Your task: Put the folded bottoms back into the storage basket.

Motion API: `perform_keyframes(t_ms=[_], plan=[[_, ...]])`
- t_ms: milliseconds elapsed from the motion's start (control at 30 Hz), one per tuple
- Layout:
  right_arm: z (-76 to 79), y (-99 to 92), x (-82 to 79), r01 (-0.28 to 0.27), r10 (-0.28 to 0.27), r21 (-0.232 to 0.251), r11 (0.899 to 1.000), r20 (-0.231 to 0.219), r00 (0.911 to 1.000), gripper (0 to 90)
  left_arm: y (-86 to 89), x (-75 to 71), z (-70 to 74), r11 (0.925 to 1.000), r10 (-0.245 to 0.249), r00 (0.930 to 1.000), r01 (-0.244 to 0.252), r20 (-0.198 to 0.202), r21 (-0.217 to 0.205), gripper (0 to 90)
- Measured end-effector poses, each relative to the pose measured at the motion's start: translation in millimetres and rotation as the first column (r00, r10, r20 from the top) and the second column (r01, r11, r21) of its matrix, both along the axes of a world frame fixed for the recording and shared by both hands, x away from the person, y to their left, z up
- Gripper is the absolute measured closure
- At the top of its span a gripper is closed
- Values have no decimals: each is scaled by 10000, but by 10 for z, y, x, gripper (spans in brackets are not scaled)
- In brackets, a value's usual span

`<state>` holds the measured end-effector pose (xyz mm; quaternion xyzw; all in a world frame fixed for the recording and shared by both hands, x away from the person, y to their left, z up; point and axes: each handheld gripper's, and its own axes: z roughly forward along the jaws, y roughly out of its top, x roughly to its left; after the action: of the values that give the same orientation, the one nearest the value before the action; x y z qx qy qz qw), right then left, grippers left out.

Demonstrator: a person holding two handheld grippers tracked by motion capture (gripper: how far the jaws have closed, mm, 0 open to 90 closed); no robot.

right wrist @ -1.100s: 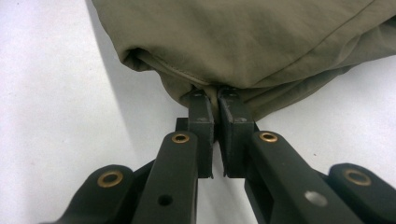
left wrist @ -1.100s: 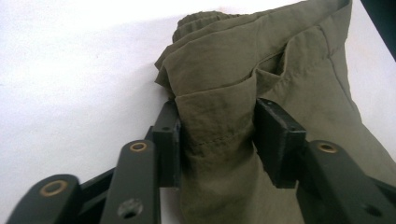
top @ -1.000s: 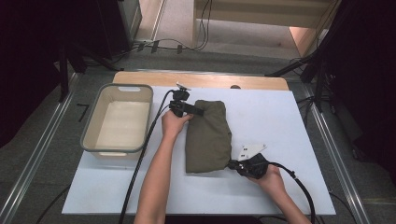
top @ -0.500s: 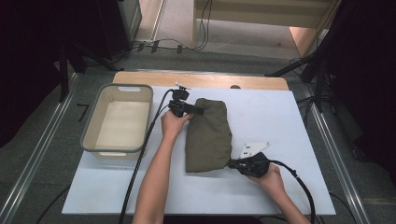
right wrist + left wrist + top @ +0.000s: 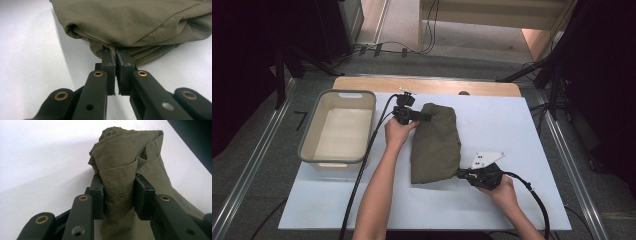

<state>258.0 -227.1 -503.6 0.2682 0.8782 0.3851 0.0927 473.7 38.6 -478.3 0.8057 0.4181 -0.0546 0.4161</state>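
Observation:
A folded olive garment (image 5: 437, 145) lies in the middle of the white tabletop (image 5: 512, 120). My left gripper (image 5: 424, 116) is at its far left corner, shut on a thick bunch of the fabric. In the left gripper view, that fabric (image 5: 125, 152) stands up between the pads of my left gripper (image 5: 118, 195). My right gripper (image 5: 460, 173) is at the near right corner. Seen from the right gripper view, my right gripper (image 5: 116, 56) has its jaws almost together, pinching the lower edge of the garment (image 5: 140, 22).
A grey-rimmed plastic tub (image 5: 307, 135) sits at the table's left side, with nothing inside. A strip of bare wood (image 5: 437, 86) runs along the far edge. Cables trail from both grippers toward the near edge.

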Motion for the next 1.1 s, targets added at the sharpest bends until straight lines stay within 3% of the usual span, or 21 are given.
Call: perform_keyframes(t_ms=[400, 1100], plan=[[36, -7, -11, 87, -87, -34, 10000, 13, 10000, 843, -15, -17, 30, 9999, -19, 9998, 22, 186, -151, 666], [184, -91, -23, 187, -208, 574, 9982, 349, 9992, 843, -9, -72, 241, 9977, 196, 9972, -148, 718, -665, 667]])
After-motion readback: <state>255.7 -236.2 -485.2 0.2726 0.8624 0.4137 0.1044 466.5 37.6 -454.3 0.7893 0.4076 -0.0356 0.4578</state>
